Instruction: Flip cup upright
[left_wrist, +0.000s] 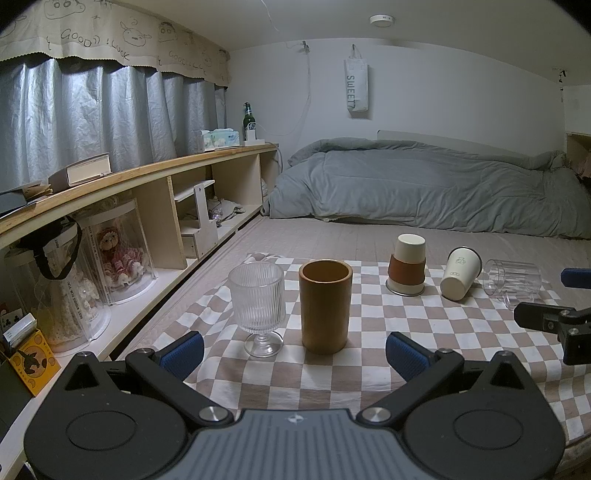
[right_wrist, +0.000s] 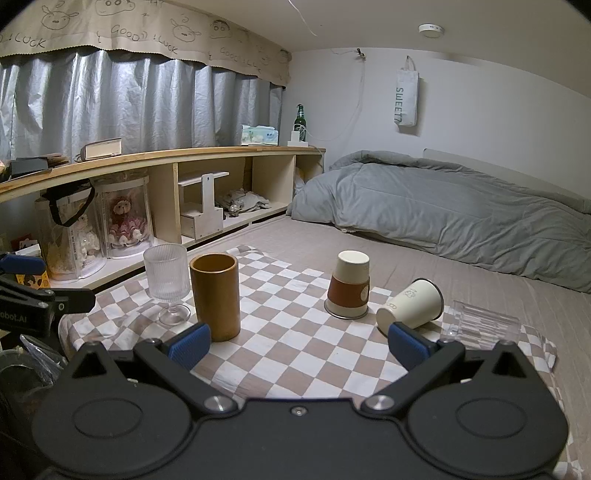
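On the checkered cloth (left_wrist: 369, 339) (right_wrist: 295, 343) a ribbed stemmed glass (left_wrist: 257, 302) (right_wrist: 167, 280) and a brown wooden cup (left_wrist: 325, 304) (right_wrist: 216, 295) stand upright. A white cup with a brown sleeve (left_wrist: 406, 266) (right_wrist: 349, 286) stands upside down. A white paper cup (left_wrist: 461, 272) (right_wrist: 412, 304) and a clear glass (left_wrist: 511, 280) (right_wrist: 484, 323) lie on their sides. My left gripper (left_wrist: 293, 354) is open and empty, just in front of the wooden cup. My right gripper (right_wrist: 299, 343) is open and empty, in front of the upside-down cup; its right finger is near the paper cup.
A wooden shelf (left_wrist: 147, 173) (right_wrist: 184, 158) with boxed dolls, books and a green bottle runs along the left. A grey duvet (left_wrist: 424, 188) (right_wrist: 461, 214) lies at the far end of the bed. Each gripper shows at the edge of the other's view.
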